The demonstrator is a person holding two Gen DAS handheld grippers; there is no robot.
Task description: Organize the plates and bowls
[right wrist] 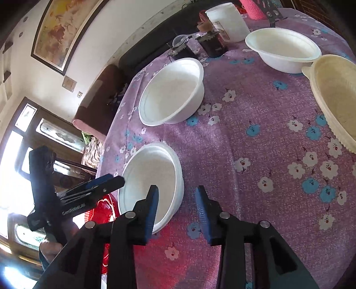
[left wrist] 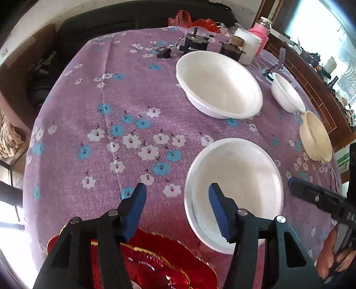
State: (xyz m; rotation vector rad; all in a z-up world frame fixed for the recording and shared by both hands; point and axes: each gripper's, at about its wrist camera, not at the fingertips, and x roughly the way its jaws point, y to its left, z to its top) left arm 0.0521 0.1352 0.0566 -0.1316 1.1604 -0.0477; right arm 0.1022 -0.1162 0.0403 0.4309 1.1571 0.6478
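A near white bowl (left wrist: 235, 177) sits on the purple flowered tablecloth (left wrist: 133, 111); it also shows in the right wrist view (right wrist: 153, 177). My left gripper (left wrist: 176, 195) is open, its right finger over that bowl's near rim, its left finger over the cloth. My right gripper (right wrist: 176, 200) is open, its left finger at the bowl's rim, nothing held. A second large white bowl (left wrist: 219, 83) (right wrist: 171, 91) sits farther back. A small white bowl (left wrist: 287, 92) (right wrist: 282, 50) and a cream bowl (left wrist: 316, 135) (right wrist: 336, 95) stand at the right. A red plate (left wrist: 160, 262) (right wrist: 104, 211) lies under my left gripper.
At the table's far end stand black devices (left wrist: 193, 42), a white container (left wrist: 247, 46) and a pink jar (left wrist: 260, 37). Red bags (left wrist: 189, 20) lie behind them. A dark sofa lies beyond the table. Wooden furniture (left wrist: 311, 73) runs along the right.
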